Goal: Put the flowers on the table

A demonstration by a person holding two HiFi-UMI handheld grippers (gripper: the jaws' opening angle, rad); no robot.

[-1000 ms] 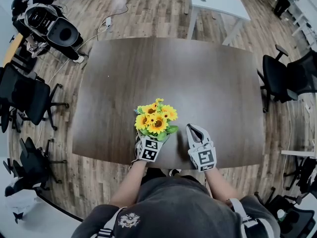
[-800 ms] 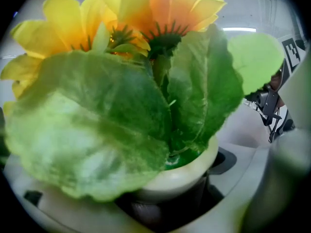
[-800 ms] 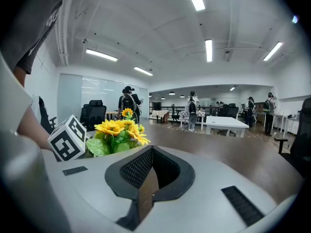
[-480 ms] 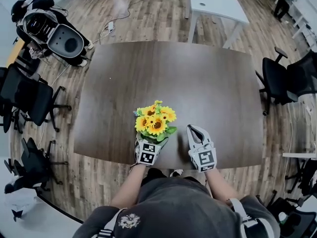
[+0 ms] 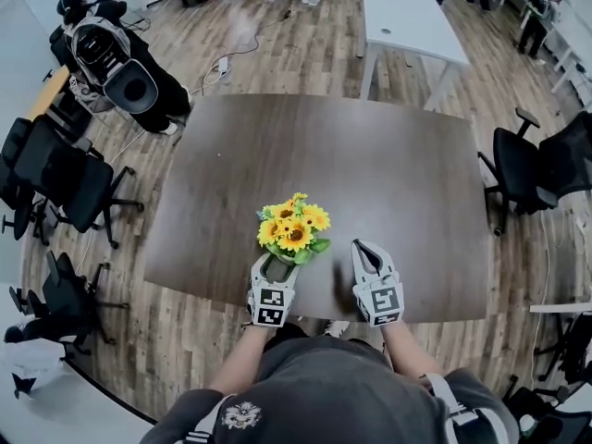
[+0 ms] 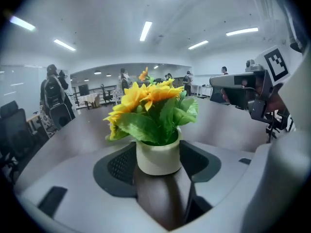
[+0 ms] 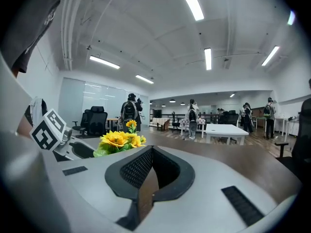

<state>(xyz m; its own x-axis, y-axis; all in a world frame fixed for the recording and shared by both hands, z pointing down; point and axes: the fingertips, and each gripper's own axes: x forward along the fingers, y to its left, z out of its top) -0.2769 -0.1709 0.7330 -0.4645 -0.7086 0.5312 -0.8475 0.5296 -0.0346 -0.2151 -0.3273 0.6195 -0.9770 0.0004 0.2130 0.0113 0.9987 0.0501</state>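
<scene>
A bunch of yellow sunflowers (image 5: 294, 229) in a small white pot (image 6: 158, 157) stands upright on the dark brown table (image 5: 370, 155), near its front edge. My left gripper (image 5: 276, 266) sits just behind the pot. The pot is at the far tips of its dark pads (image 6: 119, 166). The jaws are closing, and I see no firm press on the pot. My right gripper (image 5: 363, 248) rests a little to the right of the flowers with its jaws together and nothing in them. In the right gripper view the flowers (image 7: 116, 140) show at the left.
Black office chairs (image 5: 55, 183) stand left of the table and more chairs (image 5: 527, 165) stand to its right. A white table (image 5: 407, 12) is beyond the far edge. A black and white machine (image 5: 111, 54) sits at the upper left. People stand far back in the room.
My left gripper has drawn back toward the table's front edge, from under the blooms to behind the pot. The flowers stay in place. The right gripper has hardly moved.
</scene>
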